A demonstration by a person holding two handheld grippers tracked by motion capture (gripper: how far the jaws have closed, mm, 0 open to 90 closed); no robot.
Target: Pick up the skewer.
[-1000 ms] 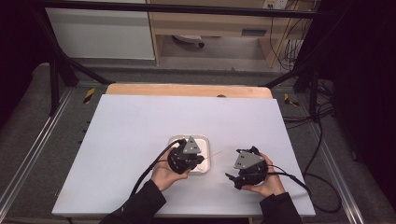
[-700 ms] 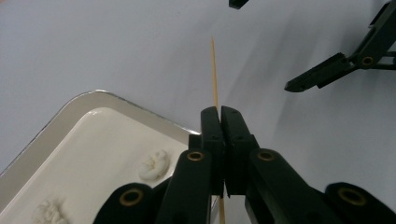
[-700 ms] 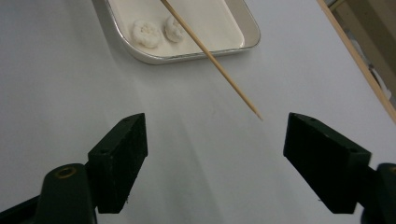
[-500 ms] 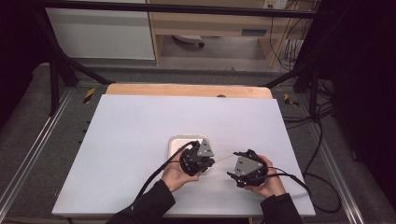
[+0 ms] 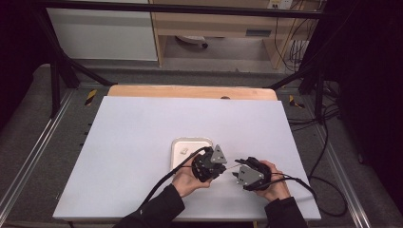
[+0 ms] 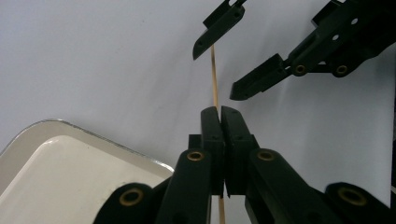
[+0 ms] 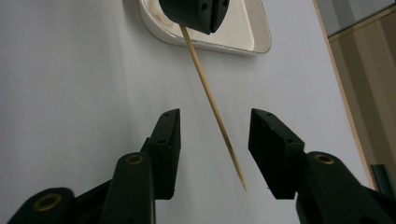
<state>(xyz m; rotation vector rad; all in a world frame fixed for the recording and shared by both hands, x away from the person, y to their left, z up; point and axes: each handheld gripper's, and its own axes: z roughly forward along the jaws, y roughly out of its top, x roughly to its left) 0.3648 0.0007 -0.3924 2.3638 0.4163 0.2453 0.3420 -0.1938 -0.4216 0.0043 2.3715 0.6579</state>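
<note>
Stick [image 7: 212, 100] is thin and wooden, pinched tight in the left gripper [image 6: 219, 116] above the white table [image 5: 142, 128]. Its pointed end pokes between the wide-apart jaws of the right gripper [image 7: 214, 137], not touching them. A white tray [image 5: 183, 147] sits just beside.

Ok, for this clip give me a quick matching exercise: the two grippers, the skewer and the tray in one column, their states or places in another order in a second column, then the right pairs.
Column one:
1. left gripper
2. right gripper
3. wooden skewer
4. white tray

Column two:
A. jaws apart, one on each side of the pointed end
B. flat on the table, behind the left hand
C. jaws shut on a thin stick
D. held at one end, pointed tip free in the air

Pairs: 1-C, 2-A, 3-D, 4-B
</note>
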